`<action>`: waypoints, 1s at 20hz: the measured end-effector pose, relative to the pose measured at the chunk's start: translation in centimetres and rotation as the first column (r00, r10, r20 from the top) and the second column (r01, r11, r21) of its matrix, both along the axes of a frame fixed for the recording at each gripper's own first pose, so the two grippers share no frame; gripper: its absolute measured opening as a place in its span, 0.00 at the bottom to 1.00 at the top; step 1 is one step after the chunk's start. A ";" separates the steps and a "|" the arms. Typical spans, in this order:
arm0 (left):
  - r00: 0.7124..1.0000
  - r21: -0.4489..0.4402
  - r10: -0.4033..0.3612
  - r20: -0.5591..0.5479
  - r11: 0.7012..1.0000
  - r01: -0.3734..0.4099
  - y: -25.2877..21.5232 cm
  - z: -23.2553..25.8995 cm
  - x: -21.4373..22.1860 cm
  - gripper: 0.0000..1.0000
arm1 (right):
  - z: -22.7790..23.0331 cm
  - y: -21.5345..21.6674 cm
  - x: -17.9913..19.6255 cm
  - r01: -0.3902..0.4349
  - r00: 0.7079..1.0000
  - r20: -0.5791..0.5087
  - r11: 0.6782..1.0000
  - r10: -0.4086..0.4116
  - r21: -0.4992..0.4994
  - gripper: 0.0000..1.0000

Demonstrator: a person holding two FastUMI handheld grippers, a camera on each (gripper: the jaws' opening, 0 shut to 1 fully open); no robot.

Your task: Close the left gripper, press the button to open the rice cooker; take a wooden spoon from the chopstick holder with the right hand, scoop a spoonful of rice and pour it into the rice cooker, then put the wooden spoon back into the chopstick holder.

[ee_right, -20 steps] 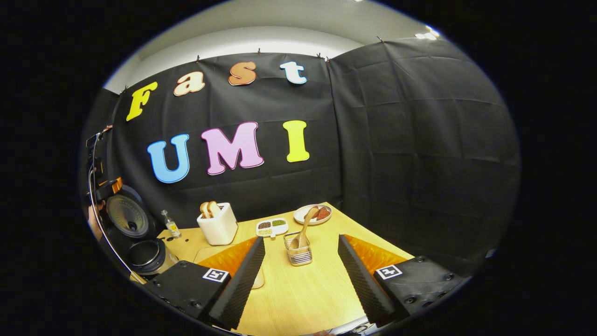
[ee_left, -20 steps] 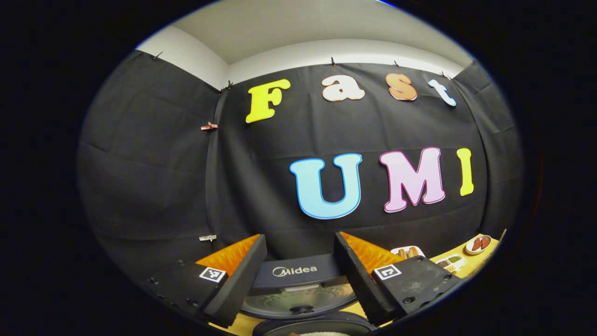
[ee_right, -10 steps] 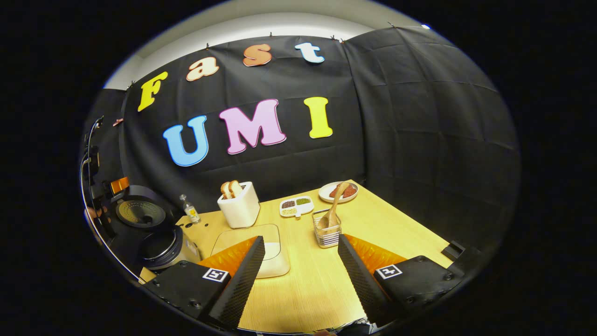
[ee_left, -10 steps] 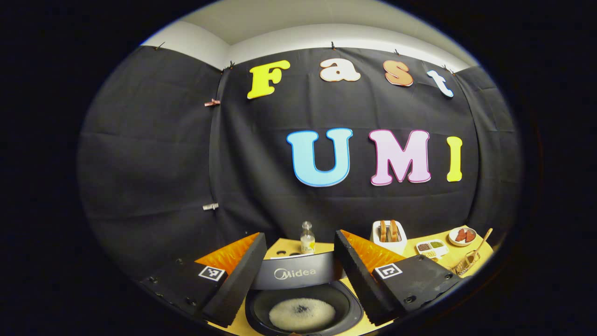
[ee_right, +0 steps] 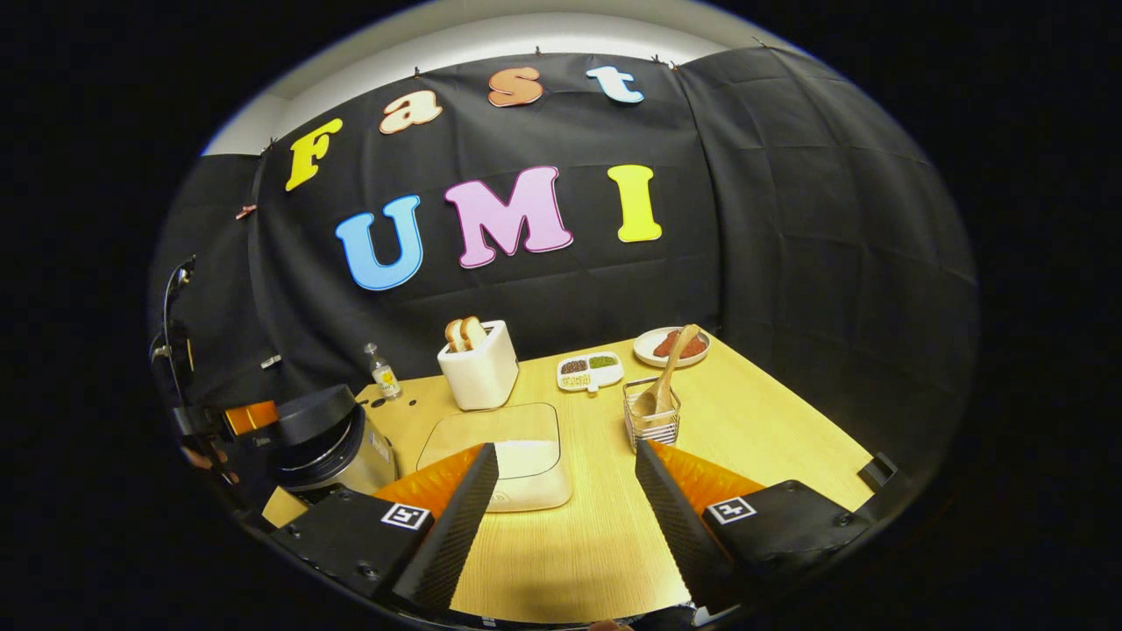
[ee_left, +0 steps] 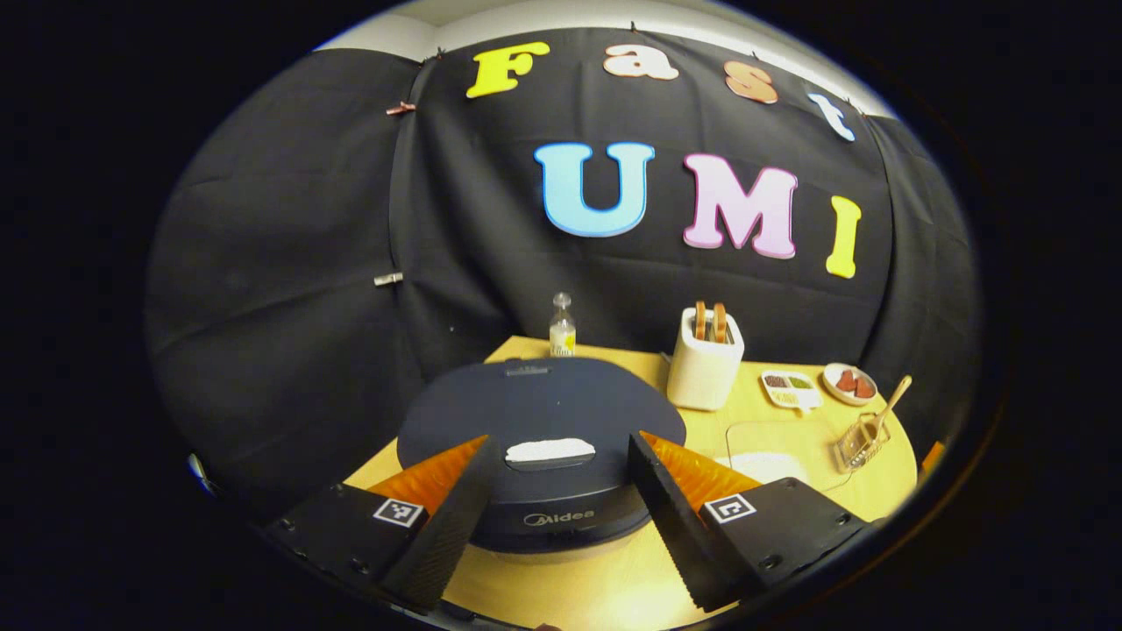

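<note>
**Cooker lid shut, both grippers wide**

Left gripper view: the left gripper (ee_left: 557, 491) stood wide, holding nothing, above the wooden table (ee_left: 614, 587). The rice cooker (ee_left: 539, 438), open half a second earlier, was closed.

Right gripper view: the right gripper (ee_right: 565, 504) gaped over bare table (ee_right: 596, 535). The wooden spoon (ee_right: 664, 381) leaned in the chopstick holder (ee_right: 652, 422), beyond the rice tray (ee_right: 508, 456).

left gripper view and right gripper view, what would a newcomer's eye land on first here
In the left gripper view, the dark rice cooker looms just ahead of the open jaws, lid down. In the right gripper view, the white toaster with bread stands mid-table, and right of it the wooden spoon leans out of the wire chopstick holder. A shallow tray of rice lies near the open right jaws.
</note>
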State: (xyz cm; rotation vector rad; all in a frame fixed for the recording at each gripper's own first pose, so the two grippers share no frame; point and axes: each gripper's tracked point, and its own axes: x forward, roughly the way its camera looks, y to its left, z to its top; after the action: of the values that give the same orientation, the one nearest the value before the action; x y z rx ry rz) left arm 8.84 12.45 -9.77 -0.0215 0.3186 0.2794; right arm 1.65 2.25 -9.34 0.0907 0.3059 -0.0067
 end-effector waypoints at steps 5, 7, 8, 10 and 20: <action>1.000 0.064 -0.012 -0.028 0.998 0.014 -0.4 -1.7 -0.1 1.00 | -0.9 -0.4 0.2 0.009 1.000 -0.028 1.000 -0.009 0.008 0.99; 1.000 -0.008 0.006 -0.019 1.000 -0.006 0.2 -2.2 -0.2 1.00 | -1.4 -0.6 0.1 0.009 0.999 -0.041 1.000 -0.009 0.003 0.98; 1.000 -0.011 0.009 -0.022 1.000 -0.010 0.3 -2.3 -0.1 1.00 | -1.6 -0.7 0.0 0.007 0.999 -0.047 1.000 -0.007 0.001 0.98; 1.000 0.001 0.010 -0.024 1.000 -0.010 -0.2 -2.4 -0.1 1.00 | -1.9 -0.6 -0.2 0.004 0.998 -0.055 1.000 -0.004 0.000 0.99; 0.997 0.050 -0.078 0.009 0.996 0.077 -0.2 -1.3 -0.4 0.99 | -0.1 -1.3 0.4 0.022 1.000 -0.001 1.000 -0.022 -0.007 0.99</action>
State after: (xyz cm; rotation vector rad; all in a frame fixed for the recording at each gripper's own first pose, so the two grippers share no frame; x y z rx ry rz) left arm 8.46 12.24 -11.11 0.0384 0.3006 0.2101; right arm 2.04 0.93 -9.45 0.0871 0.3058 -0.0298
